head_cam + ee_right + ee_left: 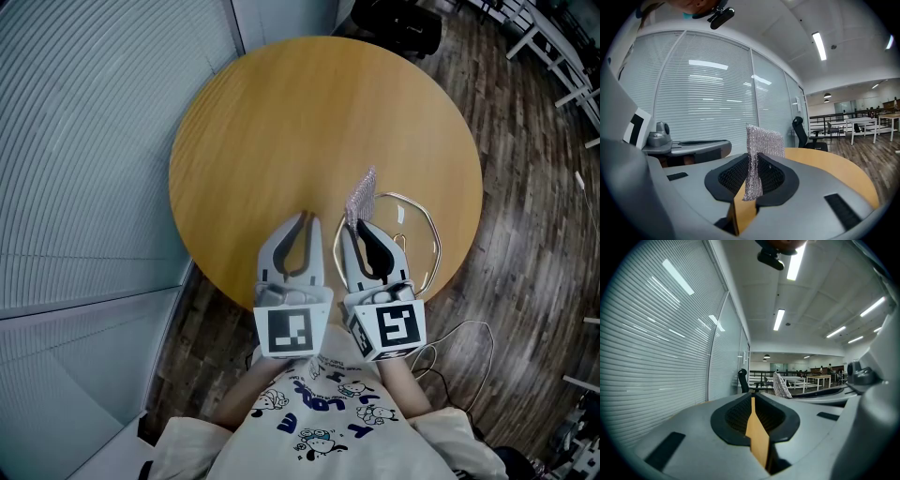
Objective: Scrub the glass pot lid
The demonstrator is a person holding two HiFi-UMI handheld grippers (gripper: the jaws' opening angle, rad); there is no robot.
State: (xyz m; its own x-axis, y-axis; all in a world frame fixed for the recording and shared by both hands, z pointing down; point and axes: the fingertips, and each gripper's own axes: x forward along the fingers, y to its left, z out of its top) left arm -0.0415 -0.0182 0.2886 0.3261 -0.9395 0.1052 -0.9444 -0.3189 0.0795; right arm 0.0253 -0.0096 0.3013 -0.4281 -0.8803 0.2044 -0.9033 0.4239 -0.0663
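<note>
Jaws of the right gripper [753,161]: clamped tight on a silver mesh scrubber [761,140], pinched by its lower part and standing upright past the tips. Jaws of the left gripper [752,399]: tips together with nothing between, only a sliver of orange worktop [758,437] showing through the gap behind them. Side by side and close, seemingly not touching.

Just right of the right jaws, partly under that gripper's body: the glass pot lid [420,239], lying flat on the worktop, its rim a pale ring. Scrubber near the rim's far-left arc; touching or not, impossible to judge.

Probably the very start of scrubbing: tool in hand, lid unheld. Likely calls next for swinging the scrubber rightward and down onto the glass, and for bringing the left jaws across to steady the rim against sliding.

Right of the lid and back toward the person: worktop edge close by, then floor [525,187]. Ahead and to the left of both jaws: plenty of bare wood, so safer to aim strokes that way than toward the edge.
</note>
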